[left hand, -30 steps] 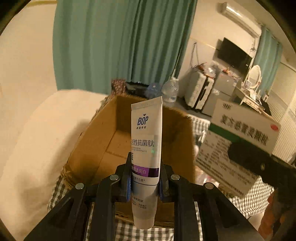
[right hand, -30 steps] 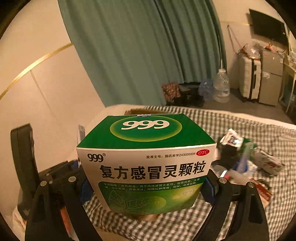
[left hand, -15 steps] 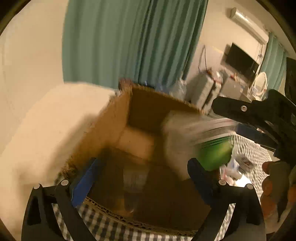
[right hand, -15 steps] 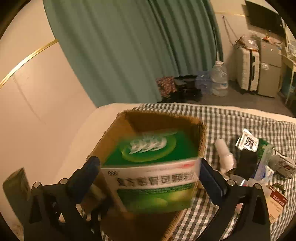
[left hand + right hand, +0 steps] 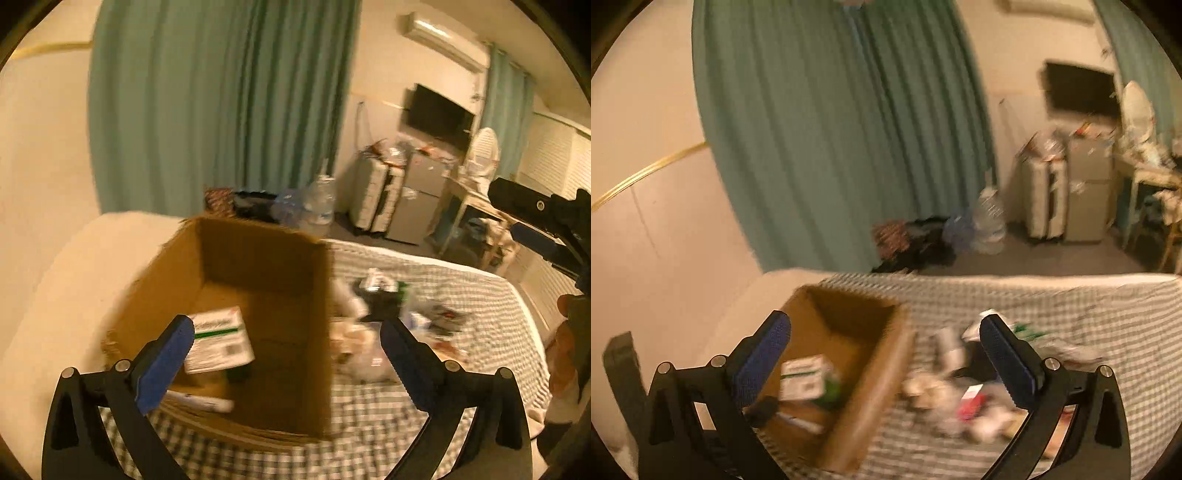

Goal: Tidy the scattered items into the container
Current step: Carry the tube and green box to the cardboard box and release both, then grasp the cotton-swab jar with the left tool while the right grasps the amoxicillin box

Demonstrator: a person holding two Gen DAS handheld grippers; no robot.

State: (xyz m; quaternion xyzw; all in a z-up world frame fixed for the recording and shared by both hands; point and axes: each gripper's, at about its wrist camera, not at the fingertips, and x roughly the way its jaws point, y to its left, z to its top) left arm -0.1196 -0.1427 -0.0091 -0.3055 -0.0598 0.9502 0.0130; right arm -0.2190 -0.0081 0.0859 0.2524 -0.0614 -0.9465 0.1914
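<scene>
Left wrist view looks down into the open cardboard box (image 5: 258, 295), which sits on the checked bedcover (image 5: 461, 295). Inside it lie the green-and-white medicine box (image 5: 218, 339), tilted, and a white tube (image 5: 201, 402) against the near wall. Just right of the cardboard box, blurred scattered items (image 5: 384, 314) crowd the cover. Left gripper (image 5: 284, 354) hangs spread wide above the near rim, holding nothing; right gripper (image 5: 886, 358) is likewise spread and empty, above the cardboard box's right wall

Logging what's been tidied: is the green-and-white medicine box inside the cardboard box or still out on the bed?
Inside. The medicine box lies on the floor of the cardboard box, enclosed by its walls.
</scene>
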